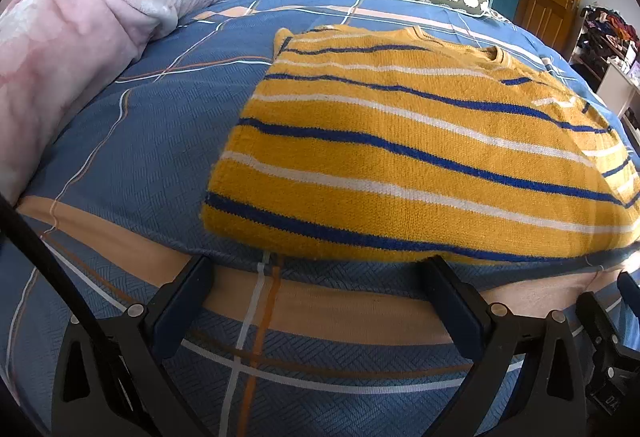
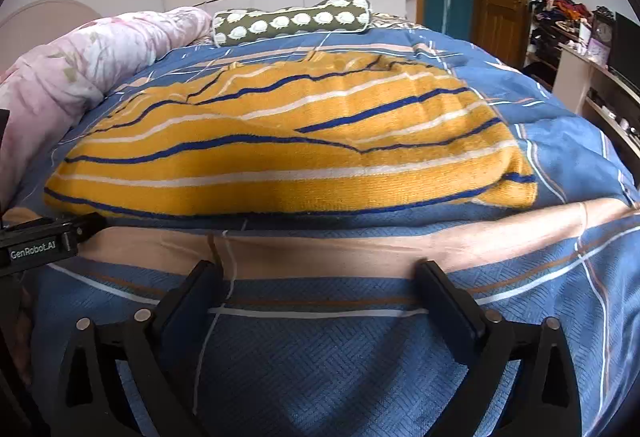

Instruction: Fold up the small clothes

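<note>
The sweater lies near the bed front edge. Both grippers, left and right, have wide, empty jaws. A shallow grip may catch only one layer, spoiling the fold.

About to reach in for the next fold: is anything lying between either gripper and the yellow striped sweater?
Nothing visible: only bare bedspread separates the left gripper and right gripper from the sweater.

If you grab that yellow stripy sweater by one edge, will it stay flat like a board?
Probably not. The sweater is soft, fuzzy knit with wrinkles near its far side, so it would likely droop and unfold. It looks thick, so maybe slightly heavy. The fuzzy surface should grip rather than slip.
</note>
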`<state>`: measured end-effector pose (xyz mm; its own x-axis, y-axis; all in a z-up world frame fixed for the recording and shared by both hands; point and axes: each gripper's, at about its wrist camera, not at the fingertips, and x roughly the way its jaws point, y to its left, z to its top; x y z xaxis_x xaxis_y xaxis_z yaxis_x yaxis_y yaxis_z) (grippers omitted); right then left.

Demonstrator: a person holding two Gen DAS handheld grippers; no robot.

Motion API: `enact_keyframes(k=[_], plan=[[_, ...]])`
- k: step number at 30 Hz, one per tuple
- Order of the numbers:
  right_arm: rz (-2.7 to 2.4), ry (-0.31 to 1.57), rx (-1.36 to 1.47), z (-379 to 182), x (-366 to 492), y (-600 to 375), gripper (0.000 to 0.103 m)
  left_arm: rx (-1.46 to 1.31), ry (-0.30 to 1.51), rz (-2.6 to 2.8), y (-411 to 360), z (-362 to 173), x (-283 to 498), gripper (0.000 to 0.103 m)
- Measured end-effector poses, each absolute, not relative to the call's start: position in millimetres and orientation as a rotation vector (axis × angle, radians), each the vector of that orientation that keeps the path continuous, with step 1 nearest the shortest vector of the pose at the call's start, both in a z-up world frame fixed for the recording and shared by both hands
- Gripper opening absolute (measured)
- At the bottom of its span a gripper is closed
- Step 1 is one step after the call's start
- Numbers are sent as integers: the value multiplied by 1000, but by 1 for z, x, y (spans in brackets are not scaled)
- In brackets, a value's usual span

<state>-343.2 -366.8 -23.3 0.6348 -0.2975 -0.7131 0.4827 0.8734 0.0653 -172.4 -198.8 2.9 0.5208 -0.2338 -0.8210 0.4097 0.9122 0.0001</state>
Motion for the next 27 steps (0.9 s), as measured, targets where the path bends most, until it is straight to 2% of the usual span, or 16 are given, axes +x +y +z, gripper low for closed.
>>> enact_keyframes(k=[5,10,12,14,17,21,24,27], plan=[[-453,755,261,-24,-344,-365,103,174,938,-412,-192,10,-175,102],[-417,852,270,-17,-337,-371,100,80,771,-459,-162,47,-194,102],[-357,828,350,3,-346,-386,74,81,696,-444,-144,59,-202,102],[-386,722,453,34,-365,-417,75,80,661,-421,-124,66,-203,102],[-446,651,576,52,-379,-466,78,36,692,-389,-98,63,-193,102],[-484,691,783,24,-382,-533,78,-121,813,-373,-71,51,-171,102],[-440,673,953,-1,-385,-554,78,-203,871,-374,-63,41,-161,102],[-388,678,988,-12,-375,-549,78,-201,890,-377,-67,35,-159,102]])
